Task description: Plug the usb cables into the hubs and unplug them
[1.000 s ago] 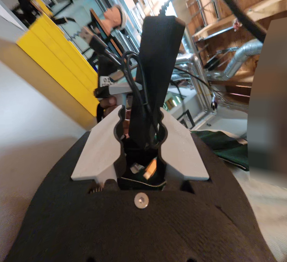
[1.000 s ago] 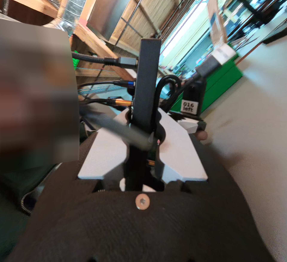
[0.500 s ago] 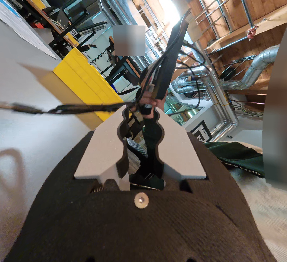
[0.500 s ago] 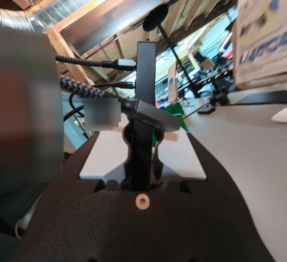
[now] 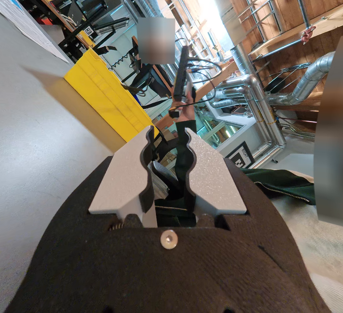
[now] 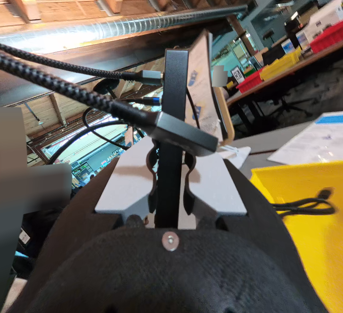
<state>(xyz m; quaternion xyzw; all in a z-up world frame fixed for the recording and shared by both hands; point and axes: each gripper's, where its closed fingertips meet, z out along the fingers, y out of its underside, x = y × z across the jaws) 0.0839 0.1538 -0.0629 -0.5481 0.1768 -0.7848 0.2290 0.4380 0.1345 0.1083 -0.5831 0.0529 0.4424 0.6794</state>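
My right gripper [image 6: 172, 153] is shut on a long black USB hub [image 6: 173, 100] and holds it upright in the air. A grey plug on a braided cable [image 6: 150, 77] and a blue-tipped plug [image 6: 155, 100] sit in the hub's left side. A smaller grey hub on a thick braided cable [image 6: 185, 135] hangs across the front of it. My left gripper [image 5: 168, 131] is open and empty. In the left wrist view the black hub [image 5: 181, 74] with its cables shows far ahead, held up by the other gripper.
A yellow bin [image 6: 297, 183] is close on the right, with a loose black cable [image 6: 306, 206] in it; the bin also shows in the left wrist view [image 5: 104, 88]. A grey table [image 5: 37, 137], a dark green jacket [image 5: 278, 183] and a paper sheet [image 6: 306, 137] are nearby.
My left gripper let go of the black cable it held and drew back from the hub. My right gripper swung the hub round towards the yellow bin.
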